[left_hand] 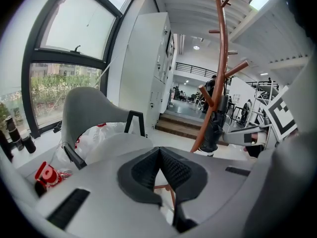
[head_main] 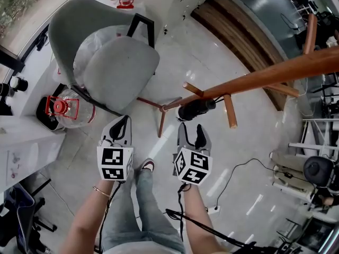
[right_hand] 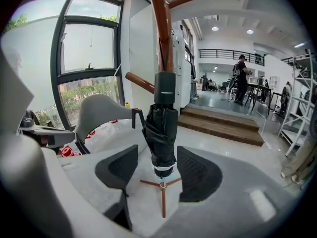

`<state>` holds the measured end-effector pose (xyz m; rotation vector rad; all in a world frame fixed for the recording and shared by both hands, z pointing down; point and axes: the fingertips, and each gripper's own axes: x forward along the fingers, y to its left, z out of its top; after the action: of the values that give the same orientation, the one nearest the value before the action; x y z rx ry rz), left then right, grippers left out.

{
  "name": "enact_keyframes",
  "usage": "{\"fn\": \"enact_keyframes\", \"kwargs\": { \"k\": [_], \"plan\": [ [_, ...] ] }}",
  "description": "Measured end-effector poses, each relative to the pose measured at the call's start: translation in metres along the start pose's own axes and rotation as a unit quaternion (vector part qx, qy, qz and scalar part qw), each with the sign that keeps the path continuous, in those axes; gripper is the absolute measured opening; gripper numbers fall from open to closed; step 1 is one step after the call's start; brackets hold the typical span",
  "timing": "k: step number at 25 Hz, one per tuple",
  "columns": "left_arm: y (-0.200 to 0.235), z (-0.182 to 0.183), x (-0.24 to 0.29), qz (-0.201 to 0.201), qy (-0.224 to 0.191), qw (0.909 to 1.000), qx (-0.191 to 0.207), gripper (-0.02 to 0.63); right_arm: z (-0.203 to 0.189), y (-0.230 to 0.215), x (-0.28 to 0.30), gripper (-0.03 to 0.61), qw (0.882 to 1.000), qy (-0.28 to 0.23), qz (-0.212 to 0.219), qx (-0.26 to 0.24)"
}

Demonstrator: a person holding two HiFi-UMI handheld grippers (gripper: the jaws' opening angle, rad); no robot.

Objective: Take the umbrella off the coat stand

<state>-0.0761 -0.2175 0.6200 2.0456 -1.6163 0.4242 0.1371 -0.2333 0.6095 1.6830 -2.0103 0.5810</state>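
Note:
A folded black umbrella (head_main: 196,109) hangs on the brown wooden coat stand (head_main: 265,75), close against its pole. In the right gripper view the umbrella (right_hand: 161,133) hangs straight down below the pole (right_hand: 159,29), its lower end showing in the gap between the jaws. My right gripper (head_main: 192,131) (right_hand: 157,158) is open, and its pads stand clear of the umbrella on both sides. My left gripper (head_main: 121,125) (left_hand: 159,153) is shut with nothing in it, to the left of the stand. From there the umbrella (left_hand: 213,128) is off to the right.
A grey chair (head_main: 111,57) with a white plastic bag on it stands ahead on the left, by the window. A red lantern-like object (head_main: 61,107) sits near it. Wooden steps (head_main: 238,25) rise behind the stand. A cable (head_main: 238,173) crosses the floor on the right.

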Motion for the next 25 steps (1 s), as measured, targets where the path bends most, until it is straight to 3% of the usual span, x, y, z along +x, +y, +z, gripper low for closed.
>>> {"fn": "enact_keyframes", "kwargs": {
  "k": [14,25],
  "plan": [
    [0.022,-0.021,0.012,0.007,0.009,0.9999,-0.008,-0.003,-0.006,-0.007,0.052,0.302,0.999,-0.015,-0.025,-0.015],
    [0.023,-0.032,0.022,0.008,0.017,0.9996,-0.019,-0.003,-0.001,-0.015,0.076,0.304,0.999,-0.018,-0.036,-0.013]
  ]
}}
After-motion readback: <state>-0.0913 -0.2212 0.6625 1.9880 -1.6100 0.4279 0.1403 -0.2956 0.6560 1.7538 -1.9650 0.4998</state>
